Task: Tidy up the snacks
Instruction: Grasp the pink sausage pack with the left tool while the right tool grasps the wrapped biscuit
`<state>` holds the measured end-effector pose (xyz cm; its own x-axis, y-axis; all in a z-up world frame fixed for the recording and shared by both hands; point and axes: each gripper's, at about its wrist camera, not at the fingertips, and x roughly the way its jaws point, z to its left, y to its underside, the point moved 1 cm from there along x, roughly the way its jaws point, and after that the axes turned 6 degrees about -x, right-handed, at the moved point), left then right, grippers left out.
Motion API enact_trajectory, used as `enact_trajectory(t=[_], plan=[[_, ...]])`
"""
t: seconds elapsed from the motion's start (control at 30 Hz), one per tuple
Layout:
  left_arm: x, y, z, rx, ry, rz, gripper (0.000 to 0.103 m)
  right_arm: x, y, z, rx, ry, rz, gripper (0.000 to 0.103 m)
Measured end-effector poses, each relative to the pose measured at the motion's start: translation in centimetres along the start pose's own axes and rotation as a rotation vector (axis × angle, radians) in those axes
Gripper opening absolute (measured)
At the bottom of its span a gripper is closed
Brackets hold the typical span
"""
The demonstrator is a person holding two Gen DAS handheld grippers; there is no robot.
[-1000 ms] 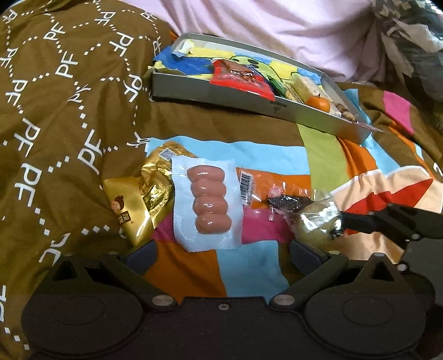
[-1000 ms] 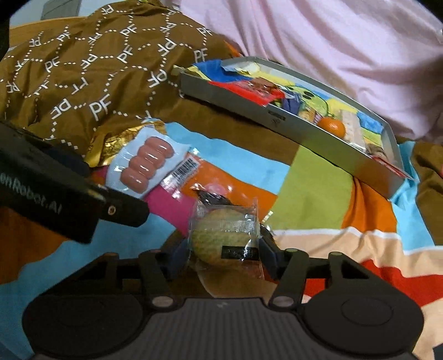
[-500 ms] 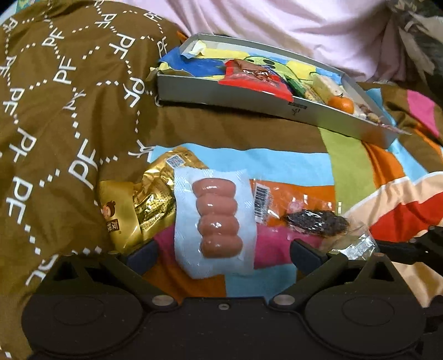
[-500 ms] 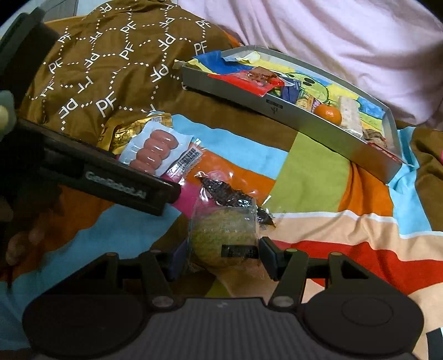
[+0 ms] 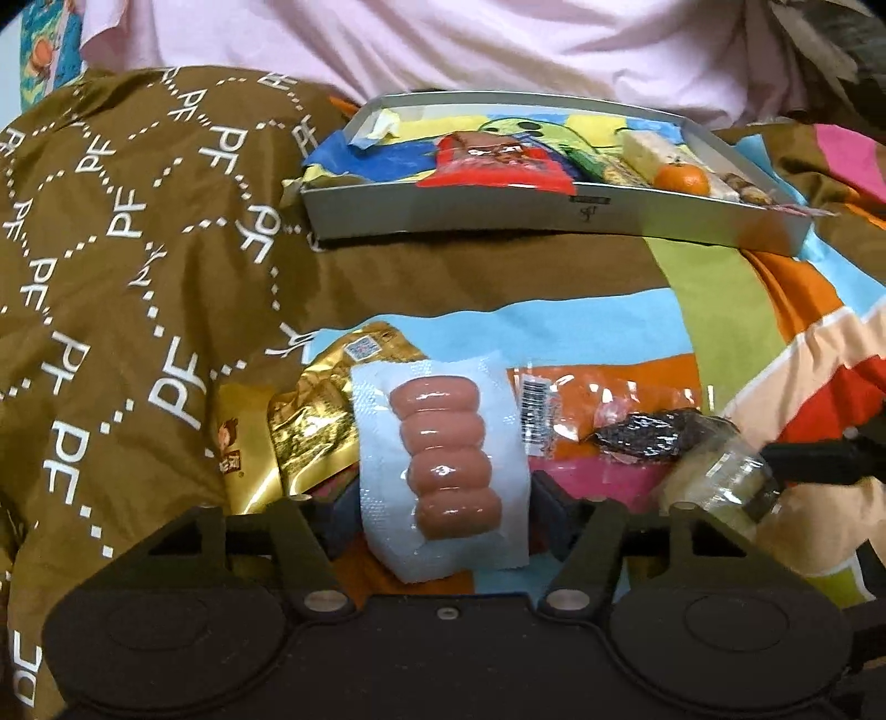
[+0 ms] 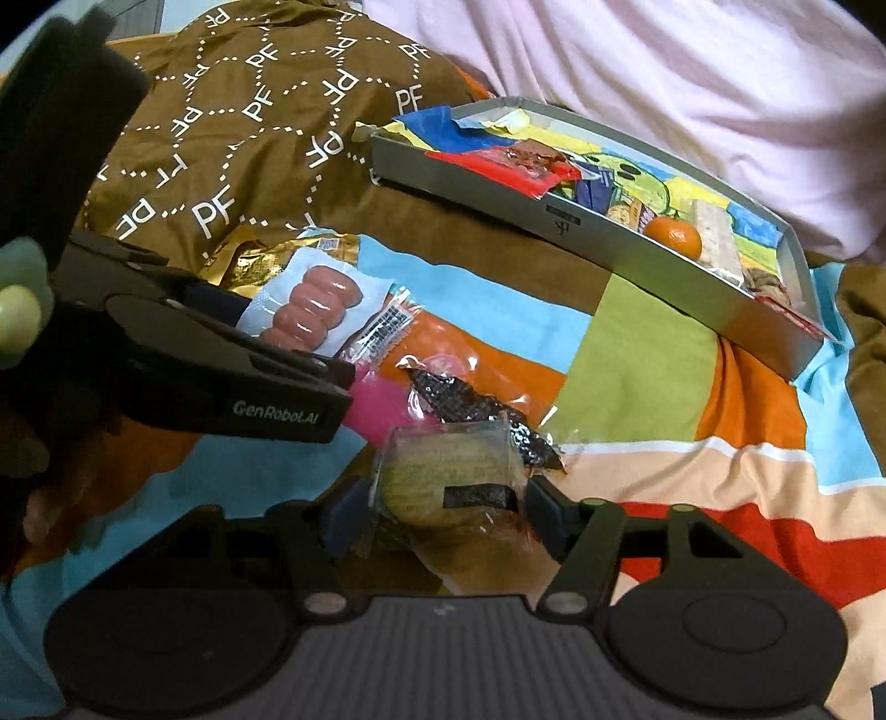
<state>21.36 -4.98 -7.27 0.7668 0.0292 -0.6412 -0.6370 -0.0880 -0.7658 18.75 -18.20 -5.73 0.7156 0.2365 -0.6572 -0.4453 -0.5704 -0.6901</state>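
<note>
**Grey tray at the back, sausages pinched, cake let loose**

Looking down the left gripper (image 5: 443, 515) first. Just been closing its jaws, and now pinching the sausage pack (image 5: 443, 448) by both long edges, pads snug against the white plastic. Counting four pink sausages in there, lined up one behind another away from the camera. Can't tell whether lifted off the patchwork cover (image 5: 554, 332) or not. Overlapping a crinkly gold packet (image 5: 310, 437) on the left side, with a clear barcode packet (image 5: 609, 387) just beside on the right and a dark snack (image 5: 642, 440) past that.

Over to the right gripper (image 6: 446, 512). Just been opening its jaws, so fingers spread either side of the round cake (image 6: 443, 471) in its clear wrapper, not squeezing it. Maybe brushing the loose wrapper on one side, hard to call. Sitting low on the patchwork cover, touching the dark snack at its far edge.

Also catching the left gripper side-on in the right view, reaching in from the left with the sausages at its tips.

Further back, resting on the brown blanket (image 5: 138, 249) with the white PF print: the grey tray (image 5: 554, 216). Already holding a red packet (image 5: 493, 166), a mandarin (image 5: 681, 180), a pale bar and some bits too small to make out. Well apart from both the sausages and the cake. Behind that, just pale pink fabric (image 5: 443, 44).
</note>
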Motion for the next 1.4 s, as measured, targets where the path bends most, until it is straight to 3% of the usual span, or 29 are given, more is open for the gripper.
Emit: enact_trajectory(t=[0.27,0.37,0.5,1.1,1.4], plan=[[-0.1,0.1,0.5,-0.026,0.025,-0.010,0.061,0.8,-0.1,1.2,-0.085,0.040,-0.030,0.077],[-0.2,0.1,0.5,-0.029,0.027,-0.012,0.061,0.8,-0.1,1.1,-0.074,0.026,-0.025,0.065],[-0.4,0.1,0.6,-0.035,0.029,-0.014,0.060,0.7,-0.1,1.3,-0.088,0.049,-0.025,0.059],[-0.9,0.4,0.8,-0.058,0.048,-0.038,0.057,-0.1,-0.2,1.5,-0.145,0.144,-0.076,0.058],[-1.7,0.4,0.9,-0.102,0.084,-0.090,0.057,-0.5,-0.3,1.4,-0.142,0.167,-0.105,0.058]])
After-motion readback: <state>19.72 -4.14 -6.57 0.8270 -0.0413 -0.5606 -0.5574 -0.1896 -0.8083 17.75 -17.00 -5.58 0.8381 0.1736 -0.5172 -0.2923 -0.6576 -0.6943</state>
